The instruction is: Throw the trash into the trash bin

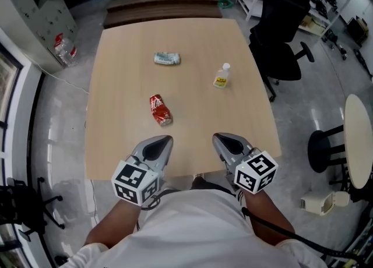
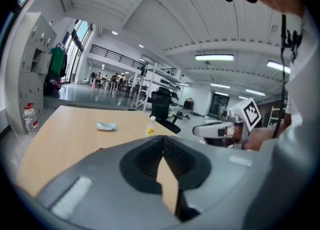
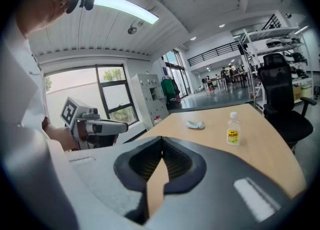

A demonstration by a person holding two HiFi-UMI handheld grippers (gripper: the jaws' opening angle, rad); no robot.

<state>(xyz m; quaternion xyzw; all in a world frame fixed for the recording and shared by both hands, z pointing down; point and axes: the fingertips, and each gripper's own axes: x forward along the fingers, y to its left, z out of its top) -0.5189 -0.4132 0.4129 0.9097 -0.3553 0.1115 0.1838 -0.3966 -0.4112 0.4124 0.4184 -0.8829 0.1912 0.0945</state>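
While my left gripper (image 1: 168,140) and right gripper (image 1: 216,137) hover pressed together, empty: crushed red can (image 1: 160,110) near left looks light, slick; pinch across dented middle.

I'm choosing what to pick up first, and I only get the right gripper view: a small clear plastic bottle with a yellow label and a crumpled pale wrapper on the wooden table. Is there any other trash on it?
Observer: Yes. The head view shows a crushed red drink can lying on its side on the light wooden table, nearer the person than the crumpled pale wrapper.
Operator: Which hand-held gripper is closer to it?
Observer: The left hand-held gripper; the can lies ahead of its tips, apart from them.
Operator: Is it open?
Observer: No; its own view shows the jaws together, nothing between them.
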